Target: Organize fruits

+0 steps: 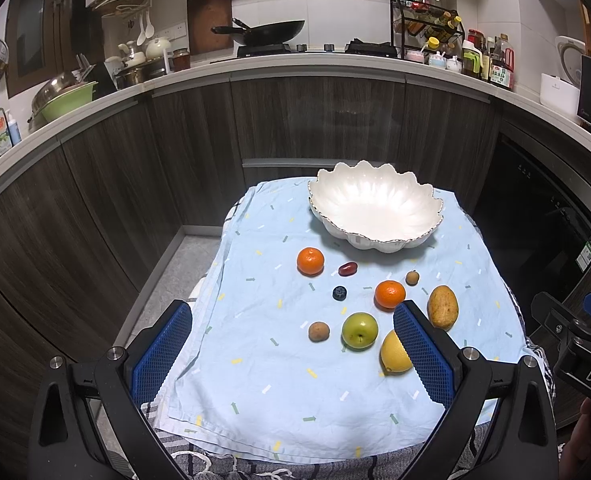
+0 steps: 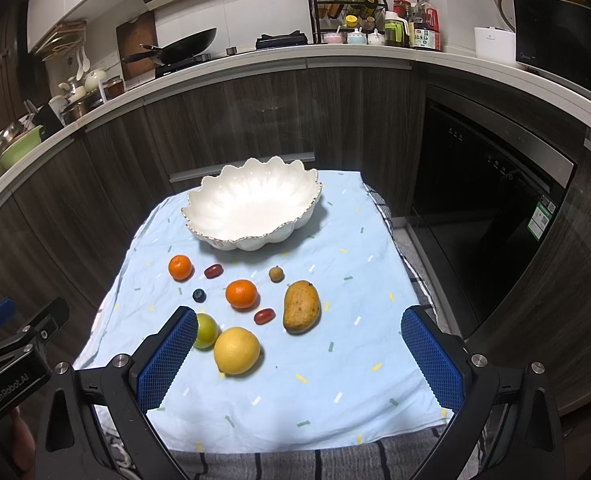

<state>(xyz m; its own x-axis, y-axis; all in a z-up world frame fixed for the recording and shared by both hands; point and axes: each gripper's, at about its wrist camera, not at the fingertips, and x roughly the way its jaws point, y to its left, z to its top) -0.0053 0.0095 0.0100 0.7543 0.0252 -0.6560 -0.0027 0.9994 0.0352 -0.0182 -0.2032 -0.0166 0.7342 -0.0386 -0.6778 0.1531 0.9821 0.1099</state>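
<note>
A white scalloped bowl [image 1: 375, 206] [image 2: 251, 204] stands empty at the far end of a light blue cloth [image 1: 295, 380] [image 2: 335, 360]. In front of it lie loose fruits: two oranges [image 1: 310, 261] [image 1: 390, 294] [image 2: 241, 293], a green apple [image 1: 359, 330] [image 2: 205, 330], a lemon [image 1: 393, 354] [image 2: 236, 350], a mango [image 1: 442, 306] [image 2: 301, 306], a blueberry [image 1: 339, 293] [image 2: 199, 295], red dates [image 1: 347, 268] [image 2: 264, 315] and small brown fruits [image 1: 318, 331] [image 2: 276, 273]. My left gripper [image 1: 293, 352] is open above the cloth's near left. My right gripper [image 2: 299, 356] is open near the lemon and the mango.
Dark wood cabinets [image 1: 175, 140] and a white counter with a wok [image 1: 271, 32], bottles [image 1: 491, 60] and dishes ring the table. A black oven front [image 2: 495, 200] is to the right. Grey floor [image 1: 175, 280] lies left of the table. A striped cloth [image 2: 295, 460] lies under the blue one.
</note>
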